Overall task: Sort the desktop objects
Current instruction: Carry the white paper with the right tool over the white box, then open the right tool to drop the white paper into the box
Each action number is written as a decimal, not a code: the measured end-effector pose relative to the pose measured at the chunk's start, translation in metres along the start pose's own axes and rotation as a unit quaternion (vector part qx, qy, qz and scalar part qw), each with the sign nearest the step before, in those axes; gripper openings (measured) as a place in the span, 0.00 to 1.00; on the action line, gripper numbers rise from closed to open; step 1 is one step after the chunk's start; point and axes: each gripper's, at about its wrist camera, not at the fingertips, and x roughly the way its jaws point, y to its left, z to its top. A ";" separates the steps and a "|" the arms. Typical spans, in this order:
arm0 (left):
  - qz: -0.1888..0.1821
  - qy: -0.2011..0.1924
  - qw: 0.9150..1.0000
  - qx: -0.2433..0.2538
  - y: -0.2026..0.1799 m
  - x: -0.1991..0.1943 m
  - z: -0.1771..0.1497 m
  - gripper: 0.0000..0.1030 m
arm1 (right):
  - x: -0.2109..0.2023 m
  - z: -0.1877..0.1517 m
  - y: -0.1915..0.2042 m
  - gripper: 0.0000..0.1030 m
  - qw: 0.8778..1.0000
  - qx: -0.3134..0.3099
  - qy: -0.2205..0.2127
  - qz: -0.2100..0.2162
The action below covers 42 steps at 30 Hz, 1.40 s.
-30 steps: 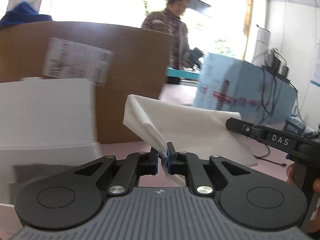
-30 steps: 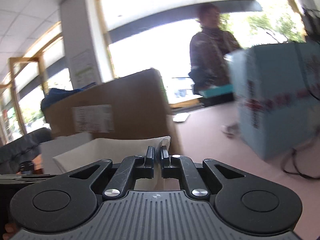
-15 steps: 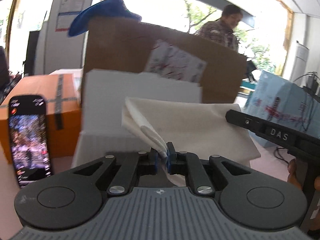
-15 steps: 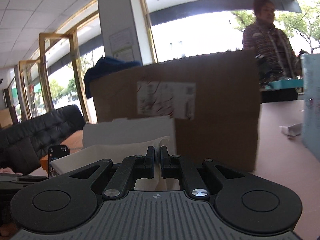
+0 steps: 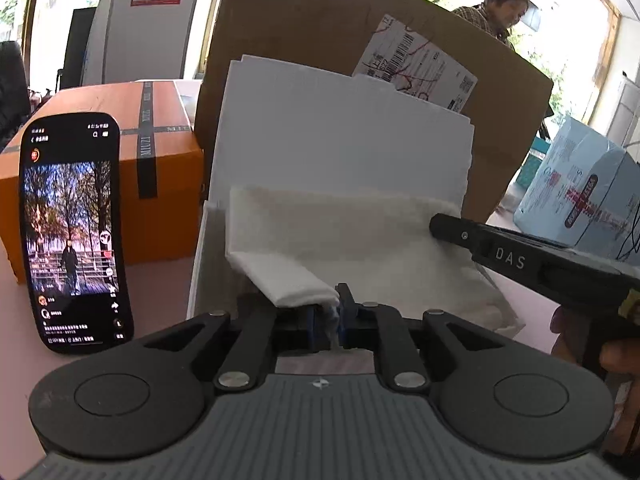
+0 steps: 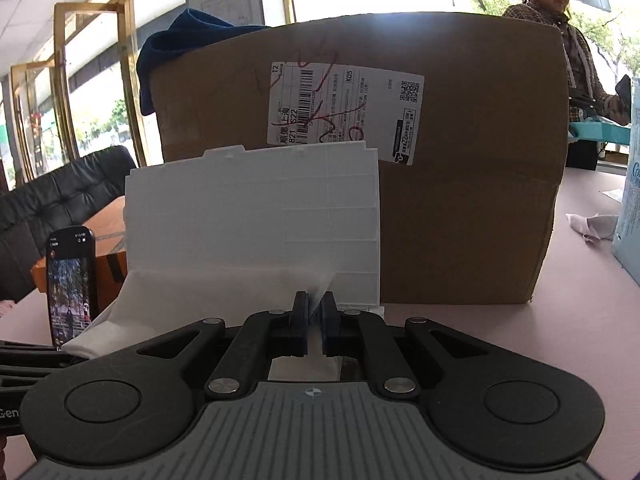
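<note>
A white cloth hangs stretched between my two grippers, folded over at its near left corner. My left gripper is shut on that folded corner. My right gripper is shut on the cloth's other edge, and its black finger shows at the cloth's right side in the left wrist view. Behind the cloth stands a white foam box, its open lid upright; the cloth is held over its front.
A lit phone leans against an orange box on the left. A large cardboard box with a shipping label stands behind the foam box. A blue package and crumpled tissue lie on the pink table. A person stands beyond.
Both grippers have swung left with the cloth, from facing the blue package to facing the foam box and phone. The cloth now sits lower, over the foam box's front.
</note>
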 end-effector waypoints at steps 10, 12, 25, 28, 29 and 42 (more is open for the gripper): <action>-0.010 0.014 1.000 0.002 0.002 -0.016 0.004 0.62 | -0.010 0.006 -0.006 0.07 1.000 0.004 0.030 -0.005; -0.008 -0.002 1.000 0.001 0.003 -0.028 0.008 0.77 | -0.017 0.008 -0.009 0.27 1.000 0.009 0.021 -0.004; 0.006 -0.033 0.999 -0.007 0.004 -0.022 0.057 0.11 | -0.021 0.026 0.015 0.07 0.999 -0.022 -0.001 0.038; 0.006 -0.006 1.000 -0.007 0.003 0.007 0.059 0.09 | -0.003 0.026 0.018 0.06 0.999 -0.021 0.013 0.037; 0.006 0.001 1.000 -0.005 0.002 0.015 0.059 0.09 | 0.002 0.026 0.017 0.06 0.999 -0.019 0.019 0.039; 0.003 0.113 0.993 0.021 0.008 0.064 0.040 0.05 | 0.055 0.007 0.026 0.06 0.984 -0.025 0.170 0.042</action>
